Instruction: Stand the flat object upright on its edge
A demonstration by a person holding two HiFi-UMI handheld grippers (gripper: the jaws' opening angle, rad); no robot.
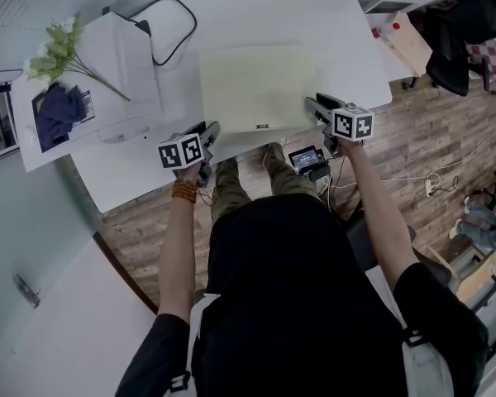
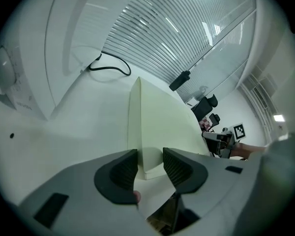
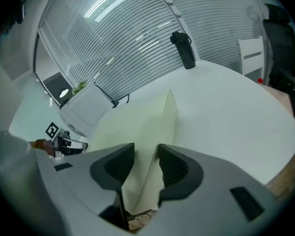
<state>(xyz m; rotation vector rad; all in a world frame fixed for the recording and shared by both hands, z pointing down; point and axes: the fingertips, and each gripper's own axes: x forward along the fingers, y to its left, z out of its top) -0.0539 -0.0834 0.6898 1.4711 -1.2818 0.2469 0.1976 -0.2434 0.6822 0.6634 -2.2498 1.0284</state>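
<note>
In the head view, a pale yellow-green board (image 1: 256, 89) is lying flat on the white table (image 1: 264, 7), its near edge sitting at the table's near rim. The left gripper (image 1: 210, 131) and right gripper (image 1: 314, 107) are flanking its two near corners, equally close, so the board is stretching away from both sets of jaws. Its longer side seems to be running from one gripper to the other.

In the left gripper view, the left gripper's jaws are standing apart, straddling the near-left corner, with the ribbed dark pads (image 2: 123, 171) not visibly squeezing it. The board is looking thick, matte and square-edged, probably foam-like and light.

In the right gripper view, the jaws are likewise standing apart around the near-right corner. The board's side edge is running straight ahead between them, with a sliver of gap showing beside the left pad
</note>
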